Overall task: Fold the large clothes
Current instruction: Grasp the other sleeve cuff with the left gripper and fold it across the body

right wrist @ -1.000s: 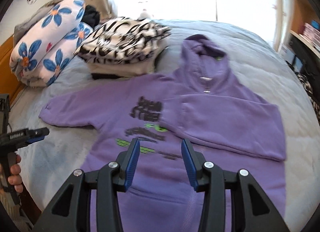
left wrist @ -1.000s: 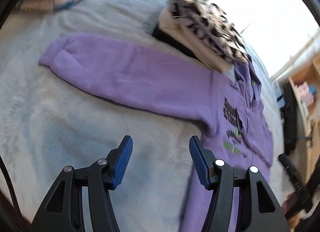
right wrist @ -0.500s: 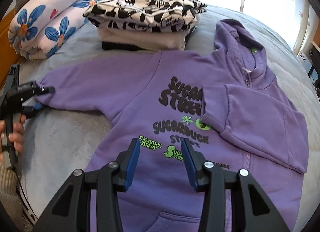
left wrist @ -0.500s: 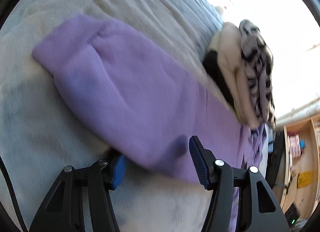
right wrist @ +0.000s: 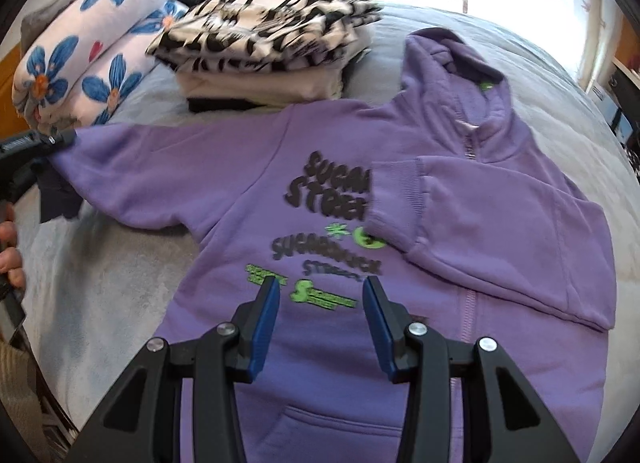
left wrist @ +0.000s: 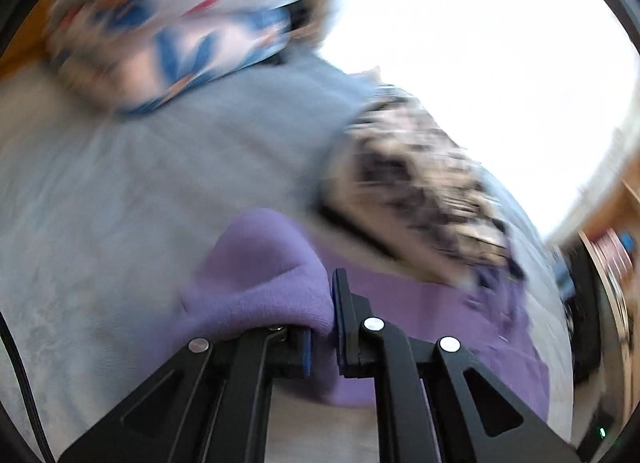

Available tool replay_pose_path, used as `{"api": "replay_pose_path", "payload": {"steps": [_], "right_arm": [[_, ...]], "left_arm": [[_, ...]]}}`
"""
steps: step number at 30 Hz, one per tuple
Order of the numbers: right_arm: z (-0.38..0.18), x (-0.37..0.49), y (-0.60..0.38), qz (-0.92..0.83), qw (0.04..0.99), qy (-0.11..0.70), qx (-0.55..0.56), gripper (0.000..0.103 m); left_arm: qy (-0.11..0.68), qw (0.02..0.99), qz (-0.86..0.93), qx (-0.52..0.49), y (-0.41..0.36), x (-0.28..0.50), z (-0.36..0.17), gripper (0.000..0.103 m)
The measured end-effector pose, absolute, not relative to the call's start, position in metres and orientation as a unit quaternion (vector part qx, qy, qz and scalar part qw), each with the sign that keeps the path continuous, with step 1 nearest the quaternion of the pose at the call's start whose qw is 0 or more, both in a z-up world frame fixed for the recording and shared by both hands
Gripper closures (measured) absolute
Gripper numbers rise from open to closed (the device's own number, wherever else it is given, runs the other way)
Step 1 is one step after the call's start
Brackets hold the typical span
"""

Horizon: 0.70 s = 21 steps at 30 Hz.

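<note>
While sunlit, grey bedspread [right wrist: 500, 75] underneath.

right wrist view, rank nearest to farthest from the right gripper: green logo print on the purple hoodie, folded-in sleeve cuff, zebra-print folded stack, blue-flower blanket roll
1. Green logo print on the purple hoodie, just past the right gripper tips.
2. Ribbed cuff of the folded-in sleeve, mid-chest, slightly right.
3. Black-and-white zebra-print folded stack, beyond the hoodie's shoulder, upper left.
4. Blue-flower blanket roll, far left; close to the stack in range, but seems farthest.

The purple hoodie [right wrist: 400, 191] is soft, fuzzy cloth with a ribbed cuff [right wrist: 394, 199]. The grey bed cover [right wrist: 100, 283] looks fluffy. Each hand-held gripper [right wrist: 320, 315] is matt black plastic with shiny metal screws [right wrist: 416, 329].
</note>
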State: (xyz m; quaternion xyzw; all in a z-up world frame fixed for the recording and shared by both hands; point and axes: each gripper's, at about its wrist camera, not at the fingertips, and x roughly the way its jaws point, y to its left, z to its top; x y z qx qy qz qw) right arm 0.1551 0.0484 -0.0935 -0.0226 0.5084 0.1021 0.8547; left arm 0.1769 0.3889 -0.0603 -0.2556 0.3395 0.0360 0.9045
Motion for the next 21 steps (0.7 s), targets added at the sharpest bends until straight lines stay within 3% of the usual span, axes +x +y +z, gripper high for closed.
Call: {"api": "replay_pose_path", "payload": {"steps": [6, 14, 17, 21], "right_arm": [[-0.080, 0.145, -0.011, 0.069, 0.867, 0.494, 0.022, 0.060], [-0.094, 0.129, -0.096, 0.018, 0.859, 0.507, 0.066, 0.060], [-0.100, 0.125, -0.114, 0.011, 0.855, 0.514, 0.072, 0.060], [-0.102, 0.125, -0.124, 0.017, 0.854, 0.513, 0.080, 0.060]], "left_arm": [[0.343, 0.918, -0.092, -0.176, 0.249, 0.183, -0.018, 0.096], [0.442, 0.878, -0.151, -0.109, 0.093, 0.206, -0.089, 0.095], [0.491, 0.854, -0.153, -0.077, 0.065, 0.205, -0.125, 0.084], [0.528, 0.830, -0.168, -0.070, 0.052, 0.202, -0.143, 0.049]]}}
